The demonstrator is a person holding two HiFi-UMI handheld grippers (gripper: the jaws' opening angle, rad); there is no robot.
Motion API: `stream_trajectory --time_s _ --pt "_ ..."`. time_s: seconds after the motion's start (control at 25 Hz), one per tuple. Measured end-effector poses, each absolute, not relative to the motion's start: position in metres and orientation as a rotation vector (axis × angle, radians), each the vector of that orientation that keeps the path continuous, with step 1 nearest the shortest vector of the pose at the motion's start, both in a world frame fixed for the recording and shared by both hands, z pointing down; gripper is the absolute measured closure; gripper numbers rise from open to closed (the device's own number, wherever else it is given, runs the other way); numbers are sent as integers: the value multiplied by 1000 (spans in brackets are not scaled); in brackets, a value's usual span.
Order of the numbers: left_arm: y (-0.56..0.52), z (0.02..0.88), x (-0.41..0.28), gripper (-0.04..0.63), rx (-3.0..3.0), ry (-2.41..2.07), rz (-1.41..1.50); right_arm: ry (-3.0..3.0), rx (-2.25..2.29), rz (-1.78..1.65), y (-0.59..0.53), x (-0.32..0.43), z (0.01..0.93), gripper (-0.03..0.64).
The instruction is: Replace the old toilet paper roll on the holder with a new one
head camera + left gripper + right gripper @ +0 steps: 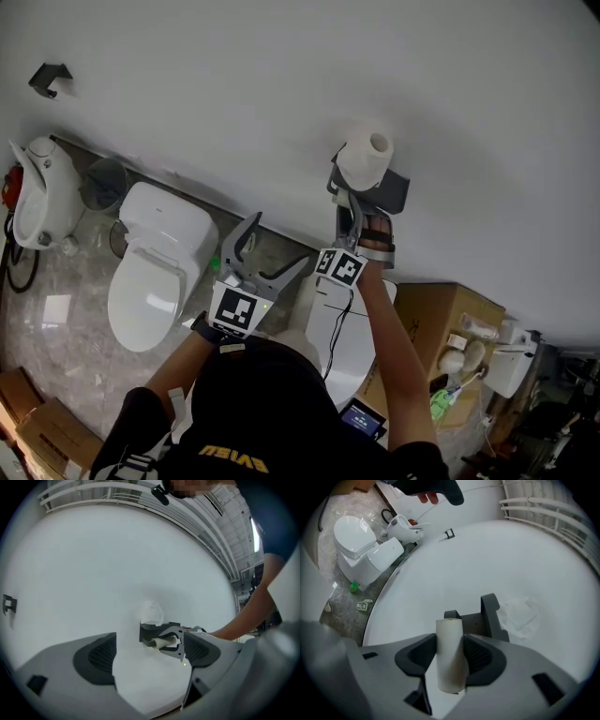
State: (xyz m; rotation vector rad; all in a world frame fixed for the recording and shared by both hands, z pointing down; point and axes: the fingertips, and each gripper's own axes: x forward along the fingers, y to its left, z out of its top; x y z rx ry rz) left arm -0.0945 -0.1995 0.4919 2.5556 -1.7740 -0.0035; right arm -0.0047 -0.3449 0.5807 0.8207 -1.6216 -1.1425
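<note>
A dark grey paper holder [389, 190] is fixed to the white wall. A full white roll [366, 157] rests on top of it. My right gripper [349, 195] reaches up to the holder and is shut on a bare cardboard tube [450, 653], which stands upright between its pads just in front of the holder [490, 616]. The left gripper view shows the same tube [164, 642] pinched at the holder [153, 631], with the full roll [151, 612] above it. My left gripper [278, 242] hangs lower left of the holder, jaws wide apart and empty [150, 656].
A white toilet [155, 267] stands on the marble floor at left, with a grey bin [103, 183] and another white fixture [42, 192] beyond it. Below the holder is a second white toilet [337, 328]. A cardboard box [441, 319] with small items sits at right.
</note>
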Motion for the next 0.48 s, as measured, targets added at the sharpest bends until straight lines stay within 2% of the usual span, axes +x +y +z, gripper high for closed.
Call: stream_trajectory --time_s 0.48 --pt "-200 490 -91 138 2593 -1725 14 -1589 852 -1108 -344 7 577 434"
